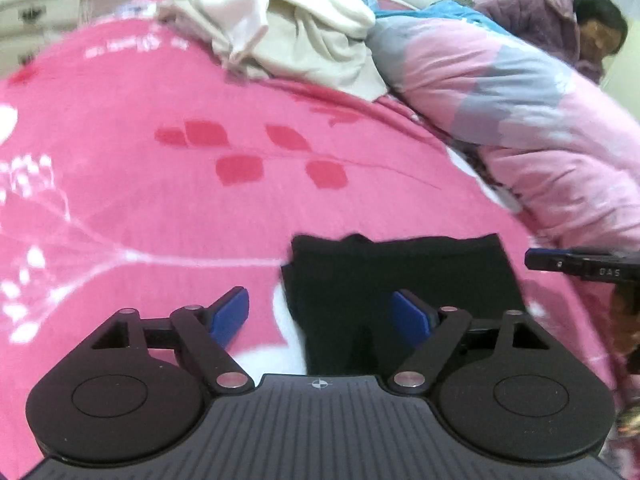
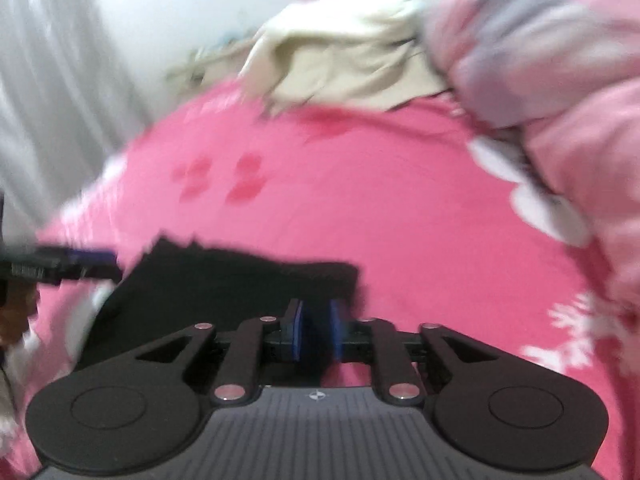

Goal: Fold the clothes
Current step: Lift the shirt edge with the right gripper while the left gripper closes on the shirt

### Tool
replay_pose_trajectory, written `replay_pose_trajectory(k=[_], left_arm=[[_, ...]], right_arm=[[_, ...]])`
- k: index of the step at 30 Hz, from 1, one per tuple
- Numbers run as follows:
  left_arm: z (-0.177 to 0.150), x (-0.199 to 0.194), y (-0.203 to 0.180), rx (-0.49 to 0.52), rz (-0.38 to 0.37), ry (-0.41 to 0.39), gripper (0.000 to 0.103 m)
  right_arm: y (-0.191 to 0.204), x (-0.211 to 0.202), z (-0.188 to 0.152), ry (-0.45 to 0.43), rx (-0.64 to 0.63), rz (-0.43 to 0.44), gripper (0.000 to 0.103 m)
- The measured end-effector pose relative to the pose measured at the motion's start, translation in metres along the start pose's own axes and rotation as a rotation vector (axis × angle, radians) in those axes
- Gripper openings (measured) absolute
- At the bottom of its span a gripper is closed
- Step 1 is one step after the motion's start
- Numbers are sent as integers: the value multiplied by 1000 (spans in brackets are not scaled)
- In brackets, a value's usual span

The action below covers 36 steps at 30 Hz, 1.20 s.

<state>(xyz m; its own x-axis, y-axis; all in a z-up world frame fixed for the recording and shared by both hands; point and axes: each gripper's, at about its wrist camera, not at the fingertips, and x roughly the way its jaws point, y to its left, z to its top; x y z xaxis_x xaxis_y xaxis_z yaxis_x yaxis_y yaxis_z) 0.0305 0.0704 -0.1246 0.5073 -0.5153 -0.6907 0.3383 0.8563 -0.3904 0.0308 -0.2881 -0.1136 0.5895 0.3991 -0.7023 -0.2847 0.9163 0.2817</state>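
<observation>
Left wrist view, operator: Report gripper states.

Technician: left gripper has its fingers spread wide, poised over the black garment at lower centre, flat on the pink bedspread. Right gripper has its pads nearly together, pinching the garment's right edge.

Operator: Background?

Technician: Cream clothes pile at top; rolled quilt upper right.

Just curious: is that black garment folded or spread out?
Folded: the black garment lies as a compact rectangle with layered edges on the pink bedspread.
</observation>
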Motion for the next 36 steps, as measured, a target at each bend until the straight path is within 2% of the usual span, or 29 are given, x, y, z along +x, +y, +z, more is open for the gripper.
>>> replay_pose_trajectory(k=[2, 3, 4, 7, 12, 17, 18, 21, 25, 28, 30, 32, 34, 36], left_arm=[[-4, 4, 1, -11, -46, 48, 81], [-7, 7, 0, -8, -58, 65, 81], [-11, 10, 0, -4, -48, 69, 81], [-23, 18, -2, 8, -21, 79, 81], [-12, 33, -2, 12, -66, 48, 82], [1, 56, 5, -10, -124, 29, 80], [2, 57, 7, -20, -132, 27, 77], [-7, 39, 12, -22, -142, 63, 71], [-18, 32, 15, 6, -160, 93, 73], [-7, 53, 10, -21, -191, 75, 80], [-1, 63, 7, -26, -194, 59, 81], [0, 58, 8, -36, -204, 65, 76], [-7, 49, 16, -52, -247, 94, 66], [-9, 48, 21, -70, -269, 103, 64]], right_arm=[[-13, -7, -6, 24, 102, 63, 27], [-19, -7, -11, 44, 159, 100, 34], [-23, -4, -18, 68, 210, 129, 36], [-31, 8, -36, 113, 300, 175, 39], [-44, 31, -41, 149, 411, 269, 40], [-48, 69, -22, 166, 426, 343, 39], [-49, 73, -20, 170, 433, 357, 39], [-53, 67, -23, 178, 446, 377, 38], [-58, 58, -32, 194, 441, 401, 38], [-58, 74, -23, 195, 456, 430, 37], [-56, 85, -16, 194, 458, 447, 37], [-56, 87, -13, 197, 460, 459, 37], [-59, 79, -17, 202, 450, 468, 37], [-64, 72, -24, 211, 449, 480, 37]])
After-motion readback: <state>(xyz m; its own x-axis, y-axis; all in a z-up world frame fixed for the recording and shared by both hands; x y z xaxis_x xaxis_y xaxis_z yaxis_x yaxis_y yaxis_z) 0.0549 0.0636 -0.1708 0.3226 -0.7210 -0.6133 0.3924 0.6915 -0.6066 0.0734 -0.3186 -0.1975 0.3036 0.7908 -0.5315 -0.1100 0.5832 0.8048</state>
